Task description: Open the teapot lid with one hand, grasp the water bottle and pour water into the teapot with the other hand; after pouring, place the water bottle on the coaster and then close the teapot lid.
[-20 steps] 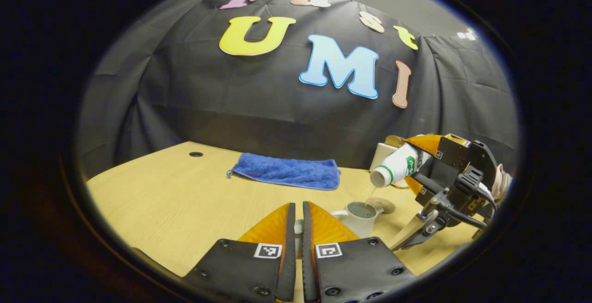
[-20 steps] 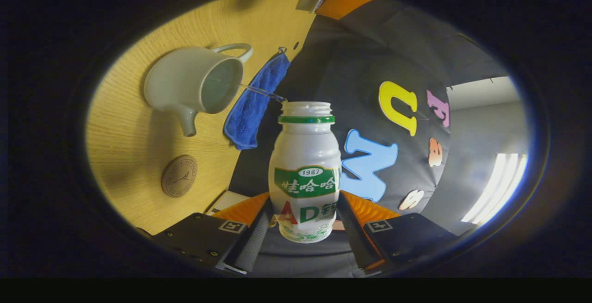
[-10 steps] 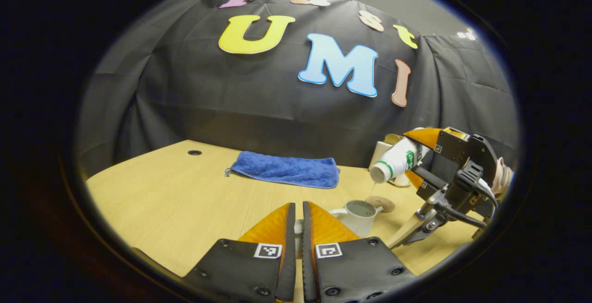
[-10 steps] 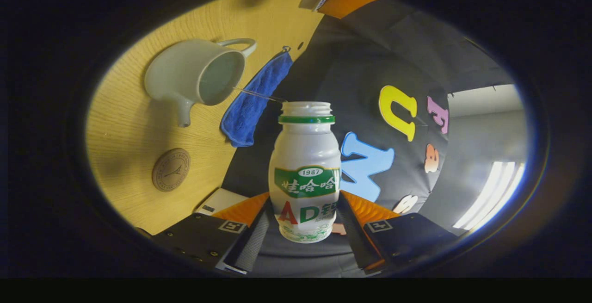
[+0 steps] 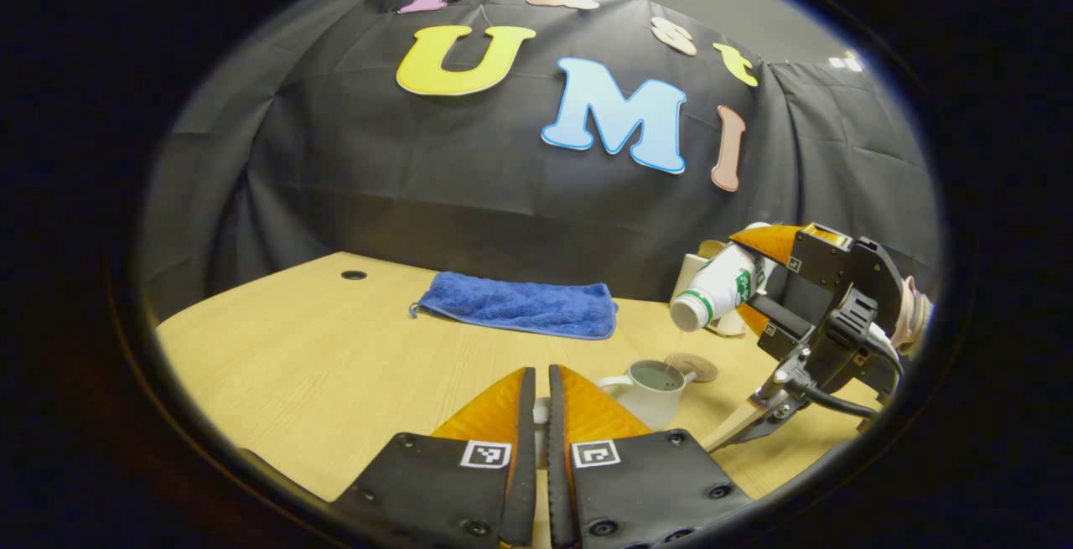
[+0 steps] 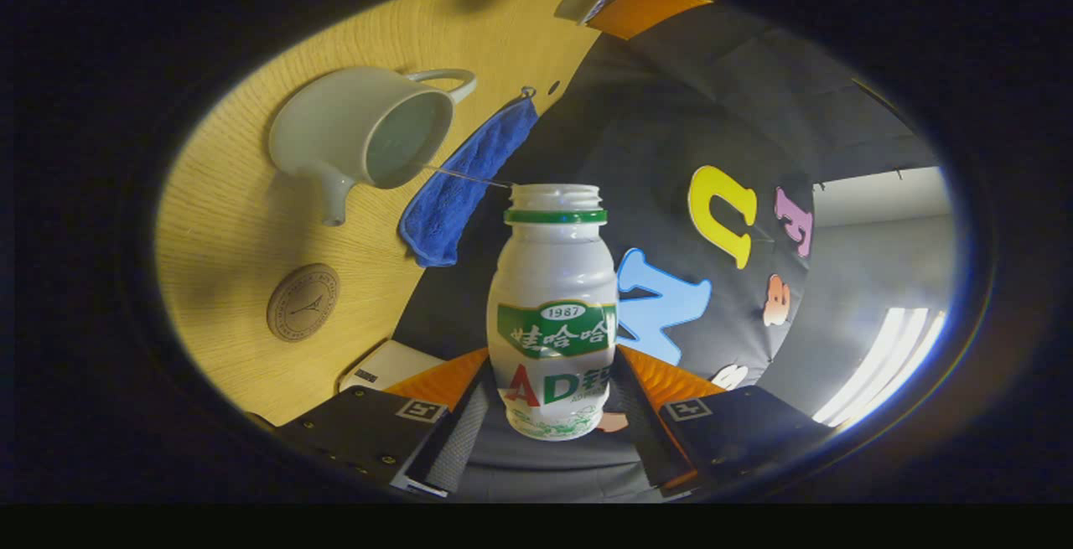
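Black cloth hangs behind a pale wooden counter (image 5: pixel 318 365) that carries the tea things.

At the bottom of the left gripper view, the left claw (image 5: pixel 541 402) has its fingers nearly together, with a sliver of something pale between them; whether they are gripping the teapot lid cannot be told from here. Just beyond its tips stands the teapot (image 5: pixel 652 391), open at the top, greyish water inside, handle toward the claw. A round brown coaster (image 5: pixel 692 366) lies on the counter close behind the pot. Farther back a folded blue towel (image 5: pixel 520 310) lies flat near the cloth wall, and a small dark hole (image 5: pixel 354 275) marks the counter off to its left.

In the right gripper view, the right claw (image 6: pixel 553 402) is clamped on the water bottle (image 6: pixel 553 323), a finger pressing on each side of its lower body. The bottle is uncapped, white with a green neck ring, and tipped mouth-down above the teapot, as seen in the left gripper view. A thin stream of water (image 6: pixel 465 176) runs from its mouth into the pot's opening. A small white box (image 6: pixel 387 366) sits beyond the coaster, near the claw's finger.
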Demonstrator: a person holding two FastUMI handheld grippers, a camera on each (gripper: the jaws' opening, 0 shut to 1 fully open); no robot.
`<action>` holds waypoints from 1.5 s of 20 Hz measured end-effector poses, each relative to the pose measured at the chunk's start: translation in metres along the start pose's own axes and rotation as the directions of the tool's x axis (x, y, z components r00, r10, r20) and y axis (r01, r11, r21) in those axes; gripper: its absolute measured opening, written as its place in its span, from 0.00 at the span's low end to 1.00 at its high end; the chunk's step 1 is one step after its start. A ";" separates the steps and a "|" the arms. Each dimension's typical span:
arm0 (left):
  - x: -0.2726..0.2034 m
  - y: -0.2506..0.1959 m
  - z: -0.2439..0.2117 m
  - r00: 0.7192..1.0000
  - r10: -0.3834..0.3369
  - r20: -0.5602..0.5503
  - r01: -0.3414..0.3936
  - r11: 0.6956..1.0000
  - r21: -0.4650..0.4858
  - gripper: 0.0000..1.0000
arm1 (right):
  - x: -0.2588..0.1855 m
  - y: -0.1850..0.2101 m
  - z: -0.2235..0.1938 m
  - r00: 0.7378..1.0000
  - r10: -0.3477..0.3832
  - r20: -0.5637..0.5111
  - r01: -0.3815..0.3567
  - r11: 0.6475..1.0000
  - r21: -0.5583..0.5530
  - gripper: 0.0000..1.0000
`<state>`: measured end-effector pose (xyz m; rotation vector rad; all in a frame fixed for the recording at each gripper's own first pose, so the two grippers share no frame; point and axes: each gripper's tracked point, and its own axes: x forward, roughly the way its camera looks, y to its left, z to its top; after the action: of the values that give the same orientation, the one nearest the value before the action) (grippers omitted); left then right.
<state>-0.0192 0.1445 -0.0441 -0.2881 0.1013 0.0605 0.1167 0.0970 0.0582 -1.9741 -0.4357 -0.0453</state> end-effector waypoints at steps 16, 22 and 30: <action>-0.006 -0.005 0.008 1.000 0.009 0.013 -0.009 1.000 0.009 0.12 | -0.020 0.052 0.000 0.969 0.233 -0.079 -0.128 0.751 0.648 0.79; -0.015 -0.018 0.010 1.000 0.016 0.012 -0.016 0.999 0.035 0.16 | -0.024 0.051 0.001 0.960 0.266 -0.087 -0.045 0.454 0.890 0.79; 0.011 -0.060 0.019 0.999 -0.033 0.019 0.031 0.997 0.069 0.17 | -0.025 0.048 -0.006 0.960 0.276 -0.055 0.029 0.099 0.995 0.79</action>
<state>-0.0021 0.0927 -0.0103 -0.2205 0.0788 0.0279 0.1098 0.0670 0.0136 -0.5376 -0.0319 0.1171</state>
